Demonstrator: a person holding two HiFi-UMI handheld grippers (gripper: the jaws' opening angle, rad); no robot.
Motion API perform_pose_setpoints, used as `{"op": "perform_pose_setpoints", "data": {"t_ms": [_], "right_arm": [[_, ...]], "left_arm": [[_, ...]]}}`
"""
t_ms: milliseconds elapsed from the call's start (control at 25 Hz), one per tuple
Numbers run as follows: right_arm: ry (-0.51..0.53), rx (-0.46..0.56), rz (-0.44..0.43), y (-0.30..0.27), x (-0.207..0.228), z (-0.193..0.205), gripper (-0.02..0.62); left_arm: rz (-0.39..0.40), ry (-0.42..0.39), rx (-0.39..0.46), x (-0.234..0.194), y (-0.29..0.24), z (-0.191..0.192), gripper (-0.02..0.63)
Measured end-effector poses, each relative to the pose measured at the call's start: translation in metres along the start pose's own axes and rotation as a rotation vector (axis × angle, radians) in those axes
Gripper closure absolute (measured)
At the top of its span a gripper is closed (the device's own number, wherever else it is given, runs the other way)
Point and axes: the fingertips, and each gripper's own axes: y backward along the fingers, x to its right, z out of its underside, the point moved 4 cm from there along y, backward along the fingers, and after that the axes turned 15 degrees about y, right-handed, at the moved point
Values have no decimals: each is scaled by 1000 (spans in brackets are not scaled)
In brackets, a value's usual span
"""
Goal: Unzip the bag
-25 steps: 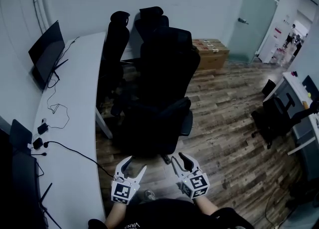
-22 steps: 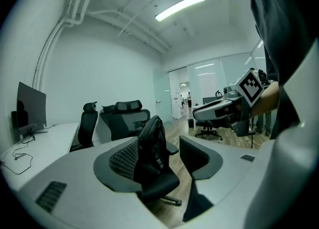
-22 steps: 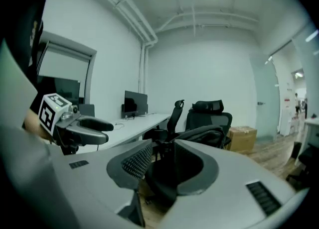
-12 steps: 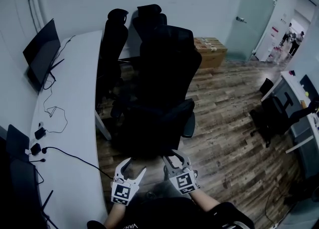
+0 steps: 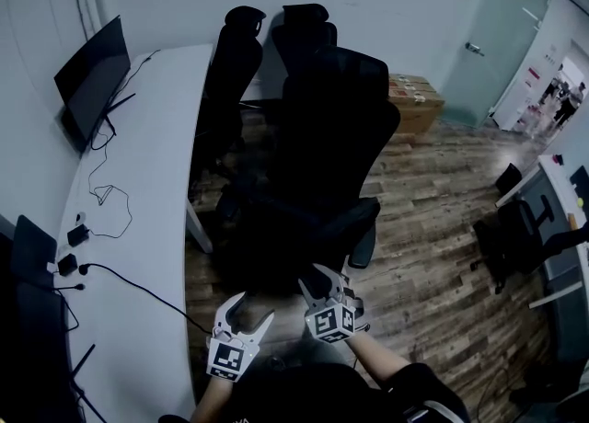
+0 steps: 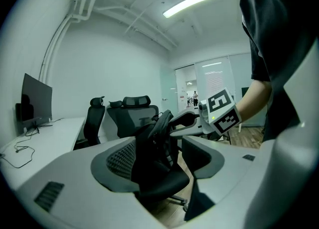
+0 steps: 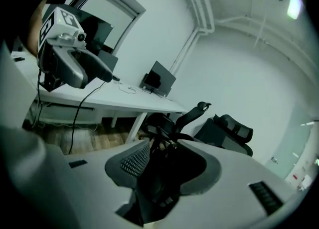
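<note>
**At the chair seat: both claws released, bag in front of them**

On the seat of a black mesh office chair (image 5: 327, 127), a black fabric bag (image 6: 155, 151), standing upright with straps and folds at its top. Hard to pick out in the head view, dark against the dark chair. Clear in both gripper views, framed between each pair of jaws.

At the seat's near edge, low in the head view, the left claw (image 5: 255, 309). Jaws apart and opening, with nothing pressed between the pads. Bag beyond the tips, in line with the gap but not touched.

Just beside it, the right claw (image 5: 317, 283), reaching in toward the top of the bag. Jaws spread wide and opening. Dark straps and fabric in the gap, no pad seen pressing on them. Released, like the left.

Along the chair's left side, a white curved tabletop (image 5: 138, 182). Near its far end a black flat monitor (image 5: 92, 72), and along its left edge loose black cables (image 5: 110, 200).

Under and around the chair, a wood-plank floor (image 5: 433, 228). By the far wall, a brown cardboard box (image 5: 414, 104). Behind the chair, two more black chairs (image 5: 244, 53), pushed against the tabletop's edge.
</note>
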Motion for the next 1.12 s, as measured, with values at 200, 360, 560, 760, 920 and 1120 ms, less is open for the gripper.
{"op": "perform_pose_setpoints", "data": {"t_ms": [200,360,560,760,920,1120], "right_arm": [[112,4,-27,-38,0,7,446],[175,-15,-44,-62,-1,14,446],[226,-28,-59,-77,-4,22,446],[274,-33,-63,-88,-6,27,446],[302,-58,-47,-95,-3,31,466],[244,-60,-16,-95,8,29,546]], "left_arm": [[-29,29,-15,-8,-8,5,318],[-54,52,-32,-15,-9,10,318],[-74,68,-49,-18,-7,14,318],[-84,75,-55,-20,-6,18,318],[-79,73,-64,-19,-9,18,318],[-66,72,-62,-19,-18,18,317]]}}
